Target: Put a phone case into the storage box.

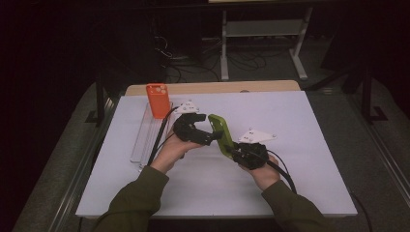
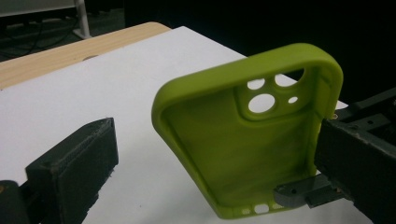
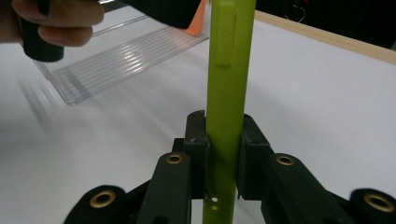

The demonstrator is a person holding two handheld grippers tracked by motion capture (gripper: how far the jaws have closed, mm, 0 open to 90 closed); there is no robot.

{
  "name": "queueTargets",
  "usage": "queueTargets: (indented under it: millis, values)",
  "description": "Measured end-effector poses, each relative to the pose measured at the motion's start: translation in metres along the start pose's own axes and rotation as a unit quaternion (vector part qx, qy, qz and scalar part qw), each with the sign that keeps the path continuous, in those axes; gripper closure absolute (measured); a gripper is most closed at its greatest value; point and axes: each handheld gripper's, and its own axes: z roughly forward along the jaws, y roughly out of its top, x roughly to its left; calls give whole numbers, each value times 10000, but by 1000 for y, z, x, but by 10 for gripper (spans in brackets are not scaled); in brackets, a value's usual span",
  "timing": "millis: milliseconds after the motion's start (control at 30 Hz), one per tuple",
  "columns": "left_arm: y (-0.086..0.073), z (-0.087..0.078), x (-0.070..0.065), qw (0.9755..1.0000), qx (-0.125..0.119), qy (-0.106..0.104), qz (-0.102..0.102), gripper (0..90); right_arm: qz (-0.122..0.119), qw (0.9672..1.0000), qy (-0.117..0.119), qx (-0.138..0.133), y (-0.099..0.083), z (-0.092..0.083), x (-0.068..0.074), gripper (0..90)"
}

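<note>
White table (image 1: 290,145) bears a clear tray (image 1: 145,140).

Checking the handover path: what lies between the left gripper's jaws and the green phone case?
Nothing but bare white table behind; the left gripper view shows the open gap to the green phone case.

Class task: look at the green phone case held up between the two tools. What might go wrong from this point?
1. The right tool grips the green case only at its bottom end, so the soft case may twist or slip.
2. The left tool stands open around the case; closing unevenly might push it out of the right tool's grip.
</note>
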Motion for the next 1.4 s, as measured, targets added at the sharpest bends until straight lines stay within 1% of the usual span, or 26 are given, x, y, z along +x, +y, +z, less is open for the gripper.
queueTargets:
  millis: [33, 67, 133, 267, 367, 533, 600, 633, 667, 700, 767, 800, 833, 867, 967, 1067, 1100, 1133, 1167, 1200, 1233, 1267, 1300, 1333, 1367, 1400]
  values:
    - [0, 0, -1, 10000, -12, -30, -10, 0, 23, 10000, 13, -4, 0, 0, 0, 758]
    - [0, 0, -1, 10000, 8, -54, 42, 0, 16, 10000, 12, -23, 0, 1, -1, 758]
    - [0, 1, -3, 9999, 20, -99, 70, 0, 70, 10000, 29, 10, -1, 1, 0, 758]
    - [0, 2, -5, 9998, 9, -154, 97, 0, -19, 10000, 30, 25, -1, 3, 1, 758]
    - [0, 4, -7, 9998, -11, -166, 49, 0, 45, 10000, 48, 58, -1, 4, 3, 758]
    - [-1, 5, -7, 9999, -23, -161, 35, 0, 31, 10000, 64, 53, -1, 5, 4, 758]
    - [-1, 6, -6, 9999, -40, -152, -12, 0, -16, 10000, 84, 32, -1, 5, 4, 759]
    - [-1, 6, -6, 9999, -46, -141, -12, 0, 50, 9999, 96, 25, -1, 5, 6, 758]
    - [-2, 7, -6, 9999, -55, -162, -17, 0, 5, 9999, 105, -10, -1, 5, 6, 758]
    - [-2, 8, -6, 9998, -56, -179, -64, 0, -44, 9999, 119, -43, 0, 5, 6, 759]
    - [-2, 9, -7, 9998, -53, -203, -51, 0, -26, 9999, 101, -28, 0, 5, 7, 759]
    - [-2, 9, -8, 9998, -61, -179, -43, 0, -31, 9999, 99, -28, 0, 5, 8, 759]
    - [-2, 9, -9, 9998, -67, -173, -50, 0, -84, 9999, 83, -53, -1, 5, 7, 759]
    - [-2, 9, -9, 9998, -79, -172, -70, 0, -13, 9999, 105, -18, -1, 5, 8, 759]
    - [-2, 10, -9, 9998, -87, -150, -84, 0, -59, 9999, 105, -29, -1, 6, 8, 758]
    - [-3, 10, -10, 9997, -114, -132, -172, 0, -55, 9999, 102, 31, -2, 8, 10, 758]
    - [-3, 10, -11, 9997, -119, -123, -166, 0, -40, 9999, 106, 56, -3, 9, 10, 758]
    - [-3, 10, -11, 9997, -128, -91, -162, 12, -60, 9999, 96, 58, -3, 9, 10, 758]
    - [-4, 9, -10, 9996, -209, -72, -164, 43, -51, 9999, 93, 88, -3, 10, 10, 758]
    - [-4, 8, -10, 9994, -252, -100, -196, 66, -46, 9999, 90, 92, -4, 10, 10, 758]
    - [-4, 8, -9, 9995, -221, -107, -205, 74, -88, 9999, 79, 70, -4, 10, 9, 758]
    - [-5, 8, -9, 9994, -236, -107, -233, 76, -33, 9999, 85, 106, -4, 10, 10, 758]
    - [-5, 7, -8, 9994, -245, -87, -218, 90, -30, 9999, 92, 114, -4, 11, 10, 758]
    - [-5, 7, -8, 9992, -287, -105, -250, 111, -57, 9999, 92, 111, -4, 11, 10, 758]
    - [-6, 7, -8, 9991, -299, -116, -290, 113, -37, 9999, 92, 142, -5, 12, 10, 758]
    - [-6, 7, -8, 9991, -293, -118, -277, 115, -69, 9998, 90, 131, -5, 12, 10, 758]
